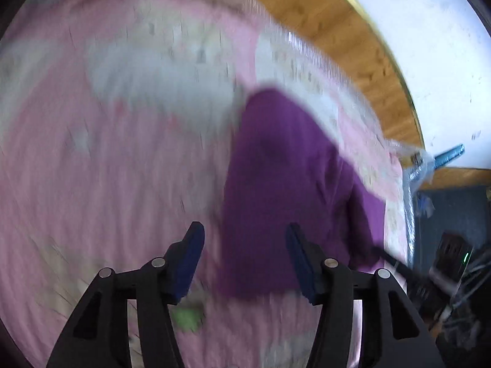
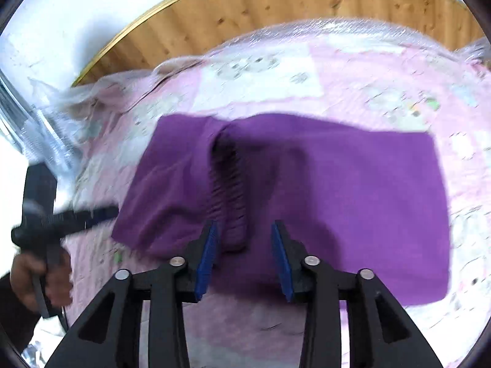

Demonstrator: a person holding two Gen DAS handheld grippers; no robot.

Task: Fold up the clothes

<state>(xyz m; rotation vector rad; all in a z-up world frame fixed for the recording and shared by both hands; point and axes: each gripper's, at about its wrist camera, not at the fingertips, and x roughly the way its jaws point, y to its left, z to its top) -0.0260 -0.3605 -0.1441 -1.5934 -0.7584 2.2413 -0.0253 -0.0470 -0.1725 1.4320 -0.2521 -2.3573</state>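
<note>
A purple garment (image 2: 337, 199) lies partly folded on a pink quilted bedspread (image 2: 383, 70). Its gathered elastic waistband (image 2: 228, 184) runs toward me in the right wrist view. My right gripper (image 2: 245, 225) hangs open just above the garment's near edge, with nothing between its blue pads (image 2: 208, 257). The left wrist view is motion-blurred. There the purple garment (image 1: 291, 168) lies ahead and to the right, and my left gripper (image 1: 244, 230) is open over its near left edge. A hand (image 2: 43, 279) holds the left gripper's handle (image 2: 40, 211) beside the garment's left end.
A wooden board (image 2: 276, 3) and a white wall (image 2: 61, 9) stand behind the bed. Crinkled clear plastic (image 2: 46, 128) covers the bed's edge. A dark device with cables (image 1: 451, 257) sits beyond the bed's right edge in the left wrist view.
</note>
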